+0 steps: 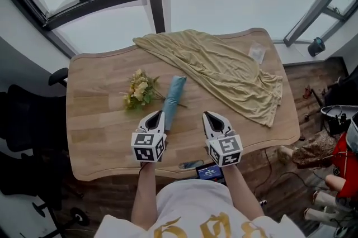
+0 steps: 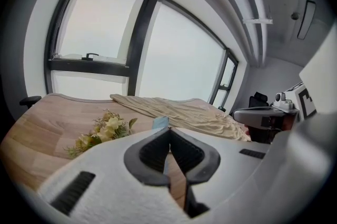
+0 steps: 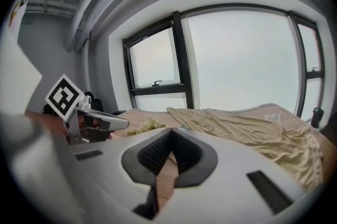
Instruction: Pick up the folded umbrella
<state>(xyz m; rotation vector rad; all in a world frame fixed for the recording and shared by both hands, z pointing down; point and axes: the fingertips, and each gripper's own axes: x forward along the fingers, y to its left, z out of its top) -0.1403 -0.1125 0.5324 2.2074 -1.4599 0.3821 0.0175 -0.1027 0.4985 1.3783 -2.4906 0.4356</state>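
The folded umbrella (image 1: 174, 98) is a light blue roll lying lengthwise on the wooden table (image 1: 95, 119), to the right of the flowers. My left gripper (image 1: 159, 113) hovers at its near end, slightly to its left, jaws shut with nothing in them. In the left gripper view the umbrella (image 2: 159, 123) peeks out just over the closed tips of the left gripper (image 2: 169, 131). My right gripper (image 1: 207, 114) is further right over bare wood, apart from the umbrella, tips together and empty. The right gripper (image 3: 170, 133) shows only table between its jaws.
A bunch of yellow flowers (image 1: 140, 90) lies left of the umbrella. A beige cloth (image 1: 224, 72) spreads over the far right of the table, with a small clear wrapper (image 1: 257, 52) on it. A black chair (image 1: 28, 119) stands left of the table. Windows lie beyond.
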